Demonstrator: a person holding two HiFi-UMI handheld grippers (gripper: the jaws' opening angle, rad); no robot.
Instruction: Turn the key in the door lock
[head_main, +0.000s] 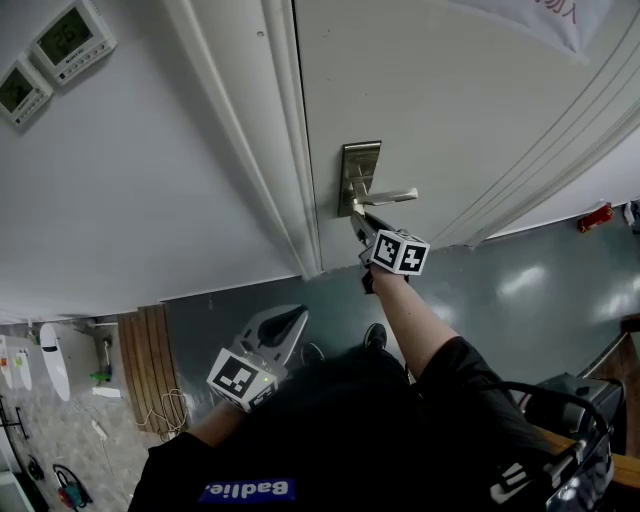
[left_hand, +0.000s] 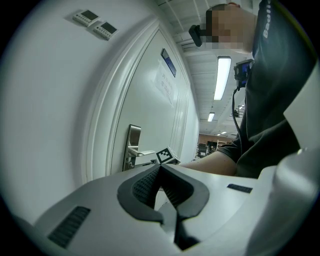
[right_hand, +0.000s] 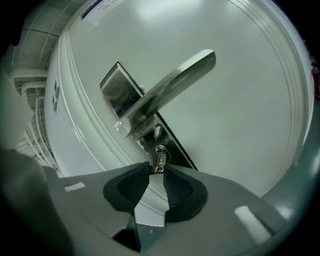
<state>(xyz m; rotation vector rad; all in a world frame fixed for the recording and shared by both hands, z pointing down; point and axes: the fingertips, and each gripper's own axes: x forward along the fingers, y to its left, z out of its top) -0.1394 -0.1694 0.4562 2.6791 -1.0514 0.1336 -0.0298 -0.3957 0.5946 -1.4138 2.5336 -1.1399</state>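
Right gripper view gives me the clearest read: the key (right_hand: 159, 160) sits in the lock on the lower part of the steel lock plate (right_hand: 117, 95), just under the lever handle (right_hand: 170, 90). The right gripper (right_hand: 156, 172) is up against it, and its dark ribbed fingers (right_hand: 131, 189) are pinched on the outer end of the key, one tip on each side. The gap between the pads widens further back, so only the tips are on the metal. The lever juts out to the right above the key and I see nothing touching it.

From the head view, the right gripper (head_main: 358, 218) is stretched out at arm's length to the white door (head_main: 450, 100), its tips just below the lever handle (head_main: 390, 196) on the lock plate (head_main: 358, 175). The key is too small for me to make out there. The left gripper (head_main: 298, 315) hangs low by the person's body, well apart from the door.

The left gripper view shows the left gripper (left_hand: 160, 169) with its fingers together at the tips and nothing between them. Beyond it I can see the lock plate (left_hand: 132, 147) side-on. Two thermostat panels (head_main: 72, 38) sit on the wall (head_main: 120, 180) left of the door frame.
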